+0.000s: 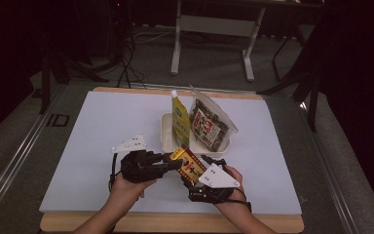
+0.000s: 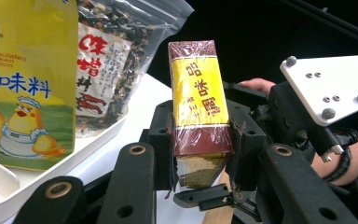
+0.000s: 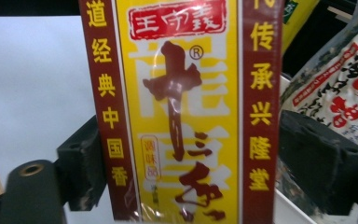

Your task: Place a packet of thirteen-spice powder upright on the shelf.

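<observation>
The box [image 2: 199, 102], maroon with a yellow label and wrapped in clear film, is held off the bench [image 1: 102, 126] between the two hands, just in front of the white tray [image 1: 167, 127]. The left gripper [image 2: 200, 154] has its fingers [image 2: 162, 140] closed on the narrow sides of the box. The right gripper [image 3: 186, 163] has the box between its fingers [image 3: 81, 163], which stand spread apart with a gap showing on each side, not pressing it. In the tray a yellow seasoning pouch [image 1: 180, 122] and a clear bag of dark dried food [image 1: 209, 124] stand leaning together. The bench top is white with a wooden edge.
</observation>
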A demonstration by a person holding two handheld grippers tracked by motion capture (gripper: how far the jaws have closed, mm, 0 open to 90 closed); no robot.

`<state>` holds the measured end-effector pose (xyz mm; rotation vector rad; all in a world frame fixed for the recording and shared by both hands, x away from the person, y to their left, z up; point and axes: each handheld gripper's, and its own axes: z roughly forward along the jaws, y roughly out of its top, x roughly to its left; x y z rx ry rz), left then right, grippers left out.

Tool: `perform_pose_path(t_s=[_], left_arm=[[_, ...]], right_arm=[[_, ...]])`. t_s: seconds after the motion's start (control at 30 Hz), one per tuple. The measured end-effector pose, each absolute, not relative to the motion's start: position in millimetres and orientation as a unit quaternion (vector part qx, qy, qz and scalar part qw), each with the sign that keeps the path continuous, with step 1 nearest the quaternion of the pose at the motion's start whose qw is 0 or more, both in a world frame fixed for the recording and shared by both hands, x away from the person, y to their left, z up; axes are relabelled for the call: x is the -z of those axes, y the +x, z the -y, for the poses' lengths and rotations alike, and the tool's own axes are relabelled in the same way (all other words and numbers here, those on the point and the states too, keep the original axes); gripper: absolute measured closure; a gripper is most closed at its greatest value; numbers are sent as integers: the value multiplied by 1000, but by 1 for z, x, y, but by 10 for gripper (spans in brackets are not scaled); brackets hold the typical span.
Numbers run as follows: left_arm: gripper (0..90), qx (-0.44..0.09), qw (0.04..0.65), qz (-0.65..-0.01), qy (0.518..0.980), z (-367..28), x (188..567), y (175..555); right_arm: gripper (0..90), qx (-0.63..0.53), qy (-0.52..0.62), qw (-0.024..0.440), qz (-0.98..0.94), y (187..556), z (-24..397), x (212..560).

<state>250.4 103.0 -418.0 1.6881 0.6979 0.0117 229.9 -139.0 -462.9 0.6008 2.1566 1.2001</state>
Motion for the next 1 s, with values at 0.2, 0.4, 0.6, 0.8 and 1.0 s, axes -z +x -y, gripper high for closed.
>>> perform_pose_path(t_s=[0.2,0.4,0.6,0.8,1.0], left_arm=[[676,-3,624,-313,716,-107,413,252],[676,-13,637,-331,696,-114,409,252],[677,-45,645,-358,674,-126,402,253],[677,-97,609,-401,678,-129,401,257],[677,-119,589,-443,665,-133,406,271]], right_arm=[[120,-451,234,294,-810,232,144,463],[106,-450,245,286,-810,236,151,468],[111,-464,252,274,-804,241,164,465],[143,-492,231,288,-788,232,179,453],[133,-493,232,312,-778,225,192,446]])
